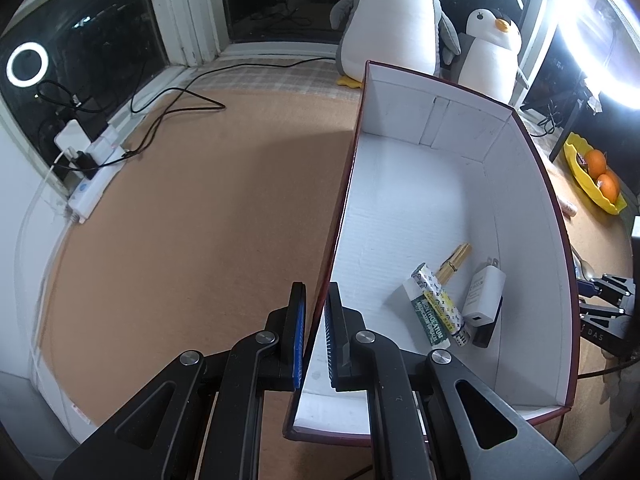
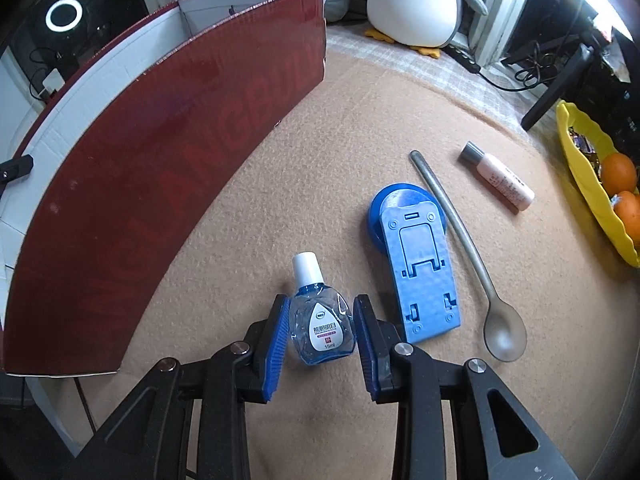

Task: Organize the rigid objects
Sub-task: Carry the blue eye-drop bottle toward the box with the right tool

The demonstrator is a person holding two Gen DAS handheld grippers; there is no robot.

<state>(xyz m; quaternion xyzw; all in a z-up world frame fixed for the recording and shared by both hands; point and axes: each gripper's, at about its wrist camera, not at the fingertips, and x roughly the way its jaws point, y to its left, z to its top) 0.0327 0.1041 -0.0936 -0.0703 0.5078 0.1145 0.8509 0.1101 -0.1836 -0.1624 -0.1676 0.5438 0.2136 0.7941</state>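
A dark red cardboard box (image 1: 532,216) with a white inside stands on the tan cloth; it also shows in the right wrist view (image 2: 160,168). My left gripper (image 1: 316,312) is shut on the box's left wall. Inside lie a wooden clothespin (image 1: 454,262), a green-labelled tube (image 1: 430,320), a patterned tube (image 1: 442,300) and a white charger (image 1: 484,290) on a black block. My right gripper (image 2: 322,330) straddles a clear blue eye-drop bottle (image 2: 320,320) lying on the cloth; the pads are at its sides, contact unclear.
Right of the bottle lie a blue phone stand (image 2: 420,264), a metal spoon (image 2: 472,264) and a small pink bottle (image 2: 498,176). A yellow tray with oranges (image 2: 588,184) sits far right. Plush penguins (image 1: 396,20) and a power strip (image 1: 92,184) with cables line the window side.
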